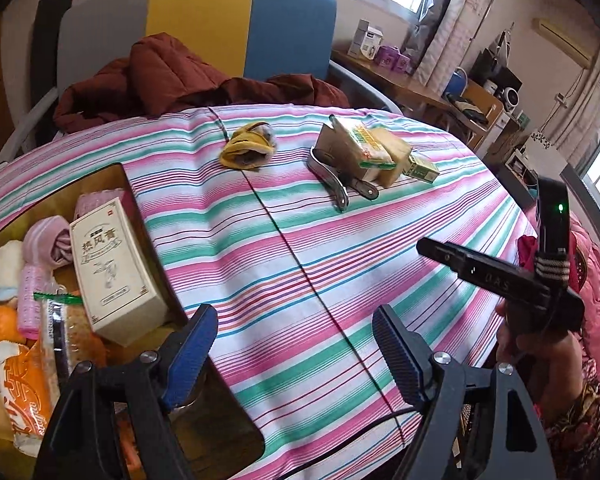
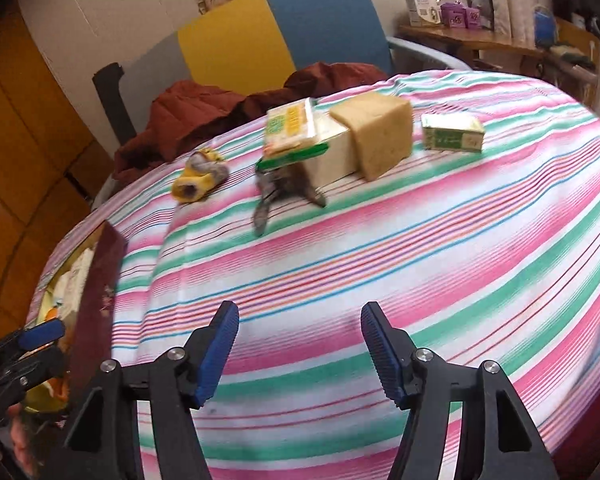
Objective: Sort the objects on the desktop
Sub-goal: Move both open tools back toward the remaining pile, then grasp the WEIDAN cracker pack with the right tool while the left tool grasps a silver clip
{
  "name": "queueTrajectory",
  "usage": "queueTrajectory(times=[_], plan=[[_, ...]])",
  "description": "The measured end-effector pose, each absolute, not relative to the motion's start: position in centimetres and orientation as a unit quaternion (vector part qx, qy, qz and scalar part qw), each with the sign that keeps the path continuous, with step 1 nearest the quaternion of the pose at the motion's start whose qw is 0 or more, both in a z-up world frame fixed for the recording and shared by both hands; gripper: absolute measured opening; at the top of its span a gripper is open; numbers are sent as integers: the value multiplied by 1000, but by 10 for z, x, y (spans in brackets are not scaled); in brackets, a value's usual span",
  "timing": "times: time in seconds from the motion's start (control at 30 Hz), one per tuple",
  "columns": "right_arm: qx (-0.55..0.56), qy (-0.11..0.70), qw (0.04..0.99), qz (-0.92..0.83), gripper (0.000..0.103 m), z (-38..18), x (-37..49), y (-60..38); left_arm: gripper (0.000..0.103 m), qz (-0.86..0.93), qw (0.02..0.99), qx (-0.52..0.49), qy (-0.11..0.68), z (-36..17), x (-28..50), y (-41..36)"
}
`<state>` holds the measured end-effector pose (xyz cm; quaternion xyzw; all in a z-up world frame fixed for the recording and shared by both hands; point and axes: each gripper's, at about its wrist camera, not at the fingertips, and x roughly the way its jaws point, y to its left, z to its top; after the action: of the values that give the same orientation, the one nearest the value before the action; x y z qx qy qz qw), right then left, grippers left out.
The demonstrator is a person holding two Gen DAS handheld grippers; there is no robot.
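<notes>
My left tongs (image 1: 288,354) are spread wide, nothing between the pads, hanging over the near edge of the box (image 1: 120,176) at the desk's left. Inside it: 1 cream carton w/ dark print (image 1: 112,268), a pink hair roller (image 1: 32,300), rolled pink cloth (image 1: 54,240), an orange (image 1: 6,320), an orange-white packet (image 1: 24,396) & a clear pkg w/ green top (image 1: 58,320).

Right tongs (image 2: 300,354) are also parted & empty, above bare striped cloth (image 2: 420,248).

Still out, far side of the desk: yellow sock bundle (image 1: 246,146), metal tool (image 1: 332,176) under a green-yellow packet (image 1: 370,146), tan block (image 2: 376,134), small green box (image 2: 452,134).
</notes>
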<state>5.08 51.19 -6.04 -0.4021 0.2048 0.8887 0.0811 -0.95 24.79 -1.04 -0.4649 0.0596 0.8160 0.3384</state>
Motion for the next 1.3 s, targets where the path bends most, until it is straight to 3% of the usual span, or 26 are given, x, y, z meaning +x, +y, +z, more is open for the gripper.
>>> queueTrajectory(times=[0.57,0.73,0.8,0.87,1.0,1.17,1.27,1.3], plan=[[-412,104,63,903,66,-74,-71,534,81,823,313,-471,49,-15,-18,248],[-425,155,-50,890,67,-83,-77,506,81,836,294,-462,21,-8,-27,237],[-422,140,-87,892,66,-80,-65,485,81,839,292,-458,14,-6,-29,234],[-399,106,-70,908,66,-70,-48,475,81,844,287,-454,13,-4,-30,232],[-316,63,51,945,70,-38,-36,488,81,842,285,-459,9,-9,-33,235],[-331,22,110,937,74,-27,-83,506,81,840,287,-461,15,-11,-27,237],[-391,7,126,911,66,-46,-113,512,81,841,286,-459,19,-9,-27,236],[-402,8,124,907,51,-52,-117,513,81,842,285,-457,20,-8,-27,235]])
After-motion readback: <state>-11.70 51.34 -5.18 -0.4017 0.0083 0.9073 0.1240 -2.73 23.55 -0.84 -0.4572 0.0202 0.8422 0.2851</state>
